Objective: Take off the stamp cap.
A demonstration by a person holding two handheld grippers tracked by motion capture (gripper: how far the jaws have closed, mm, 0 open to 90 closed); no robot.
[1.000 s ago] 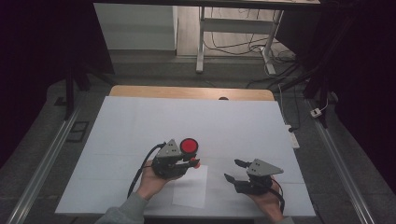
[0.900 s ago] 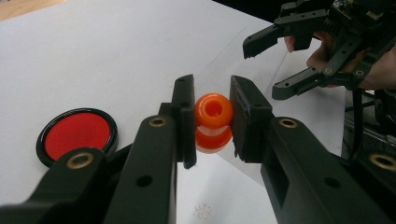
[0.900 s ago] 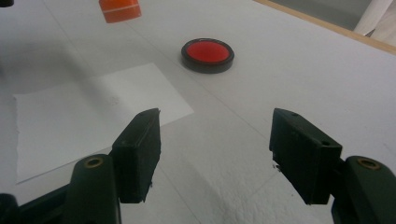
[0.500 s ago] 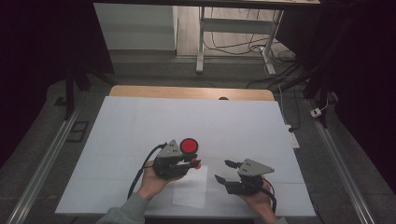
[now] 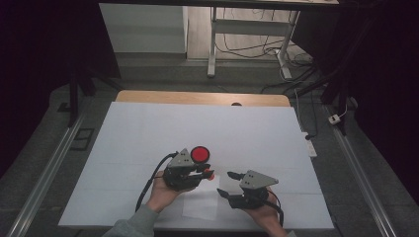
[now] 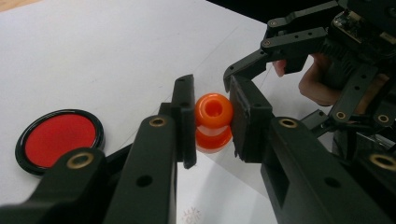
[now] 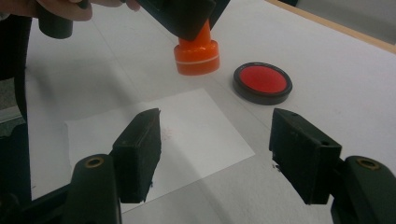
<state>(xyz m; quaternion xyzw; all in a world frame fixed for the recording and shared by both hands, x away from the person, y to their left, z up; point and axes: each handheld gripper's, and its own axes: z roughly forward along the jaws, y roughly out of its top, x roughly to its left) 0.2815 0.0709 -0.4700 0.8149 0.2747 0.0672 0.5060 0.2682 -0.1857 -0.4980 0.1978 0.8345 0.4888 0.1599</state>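
Observation:
My left gripper is shut on the neck of an orange stamp, held just above the table near the far edge of a small white paper slip. A round red ink pad in a black case lies just beyond the left gripper. In the right gripper view the orange stamp hangs base down over the table, with the ink pad to its right. My right gripper is open and holds nothing; it points left at the stamp, over the paper slip.
A white sheet covers the table, with a wooden strip along its far edge. Beyond it stand a desk leg and loose cables on the floor. Metal rails run along both sides.
The right gripper has slid left across the table toward the left gripper and the stamp. The left gripper and the stamp have stayed put.

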